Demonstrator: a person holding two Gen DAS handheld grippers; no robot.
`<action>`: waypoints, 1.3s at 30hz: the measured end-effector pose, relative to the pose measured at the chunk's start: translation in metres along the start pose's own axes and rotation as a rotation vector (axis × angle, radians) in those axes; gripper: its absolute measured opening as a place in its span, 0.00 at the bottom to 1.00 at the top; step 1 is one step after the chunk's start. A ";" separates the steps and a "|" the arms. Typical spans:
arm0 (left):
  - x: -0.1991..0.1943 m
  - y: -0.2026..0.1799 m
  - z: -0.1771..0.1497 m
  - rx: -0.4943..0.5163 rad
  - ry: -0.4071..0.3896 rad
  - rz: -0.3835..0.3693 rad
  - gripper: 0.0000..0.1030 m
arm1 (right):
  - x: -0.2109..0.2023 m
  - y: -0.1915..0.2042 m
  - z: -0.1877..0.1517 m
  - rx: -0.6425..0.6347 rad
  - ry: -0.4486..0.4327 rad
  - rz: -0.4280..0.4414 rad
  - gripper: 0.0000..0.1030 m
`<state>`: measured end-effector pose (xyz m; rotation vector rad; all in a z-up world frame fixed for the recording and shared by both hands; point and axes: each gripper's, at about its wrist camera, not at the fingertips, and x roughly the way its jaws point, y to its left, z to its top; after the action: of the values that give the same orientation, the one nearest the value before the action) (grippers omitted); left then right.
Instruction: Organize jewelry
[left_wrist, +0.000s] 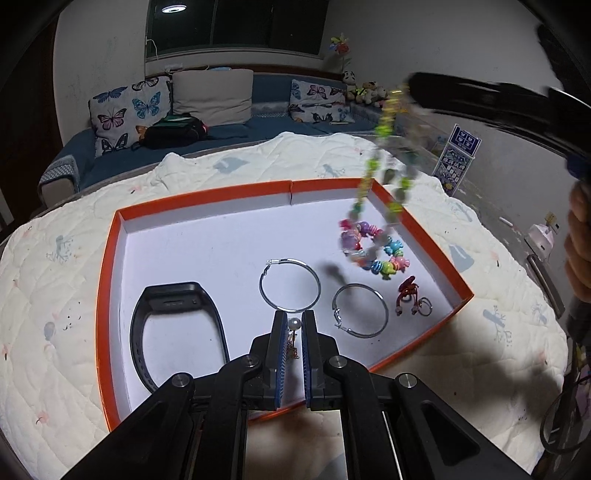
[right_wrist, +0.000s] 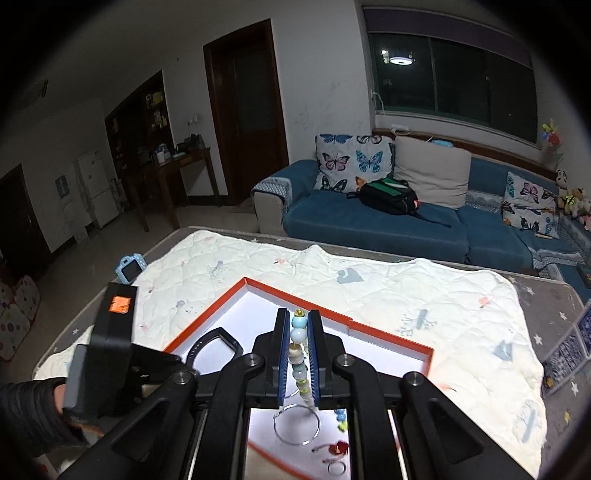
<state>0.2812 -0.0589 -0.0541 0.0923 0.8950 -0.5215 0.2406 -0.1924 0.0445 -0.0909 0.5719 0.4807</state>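
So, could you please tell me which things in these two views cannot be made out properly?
- Beaded necklace: smeared by motion in the left wrist view; bead shapes unclear.
- Pearl piece in the left tool: its chain is mostly hidden between the fingers.
- Black band: largely covered by the tool frames in the right wrist view.
- Ring: cut off near the bottom edge, too small to detail.
- Right tool: necklace's lower end hidden behind it.

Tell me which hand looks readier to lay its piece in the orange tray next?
Probably the right. Its hand-held gripper is shut on the green-and-white beaded necklace, whose lower end already dangles over the orange-rimmed white tray. The left hand-held gripper pinches a small pearl drop earring, higher above the floor.
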 end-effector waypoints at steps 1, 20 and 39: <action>0.001 0.000 -0.001 -0.002 0.002 0.001 0.08 | 0.002 -0.001 -0.001 0.001 0.006 -0.001 0.11; -0.005 0.004 -0.001 -0.062 0.036 0.017 0.09 | 0.043 -0.027 -0.027 0.050 0.194 -0.081 0.21; -0.106 -0.027 -0.036 -0.120 -0.110 0.080 0.59 | -0.031 0.018 -0.059 0.100 0.149 -0.085 0.44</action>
<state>0.1883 -0.0302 0.0076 -0.0098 0.8096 -0.3935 0.1800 -0.2018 0.0123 -0.0556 0.7342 0.3634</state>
